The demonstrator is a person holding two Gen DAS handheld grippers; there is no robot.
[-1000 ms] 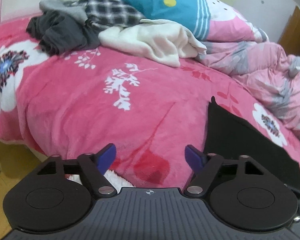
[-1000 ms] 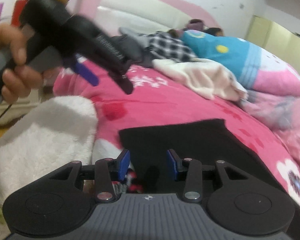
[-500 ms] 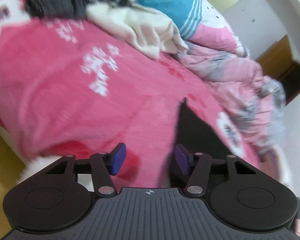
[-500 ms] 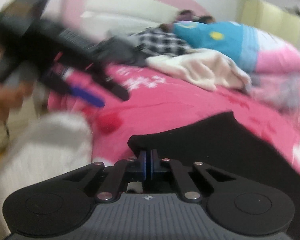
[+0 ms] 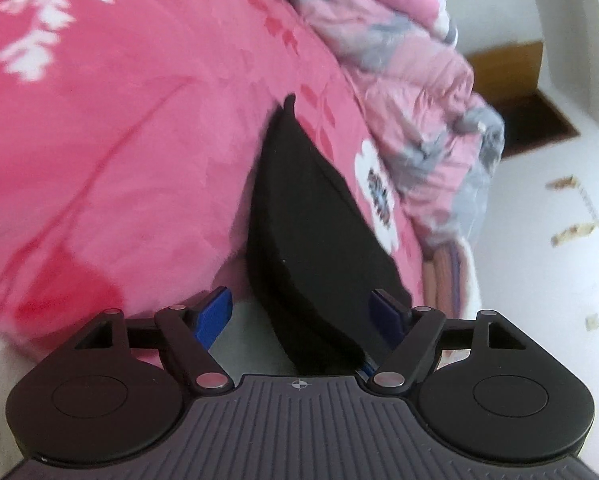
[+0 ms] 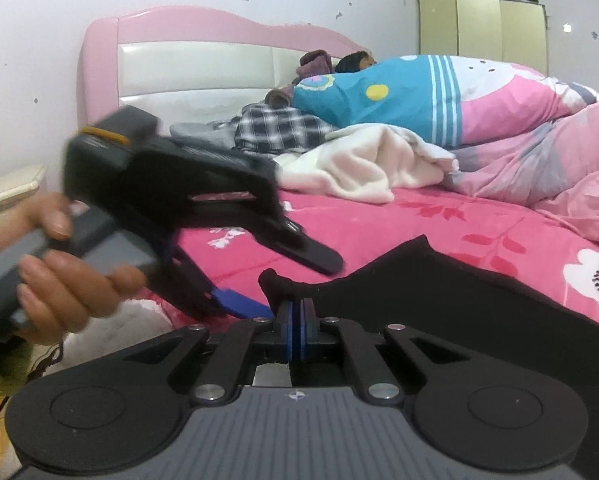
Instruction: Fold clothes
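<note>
A black garment (image 6: 451, 296) lies flat on the pink floral blanket (image 6: 379, 220) at the bed's near edge. My right gripper (image 6: 297, 312) is shut on the black garment's near corner, which bunches up just above the pads. My left gripper (image 5: 303, 312) is open, its blue pads either side of the garment's near edge (image 5: 311, 240). It also shows in the right wrist view (image 6: 235, 272), held by a hand just left of my right gripper.
A cream garment (image 6: 363, 168), a plaid shirt (image 6: 275, 128) and grey clothes are piled near the pink headboard (image 6: 203, 60). A blue and pink quilt (image 6: 479, 100) is heaped at the right. A white fluffy item (image 6: 139, 316) lies at the bed's edge.
My right gripper closed on the black garment's corner. My left gripper swung right and down to the same edge, narrowed briefly, and is now wide open around it.
</note>
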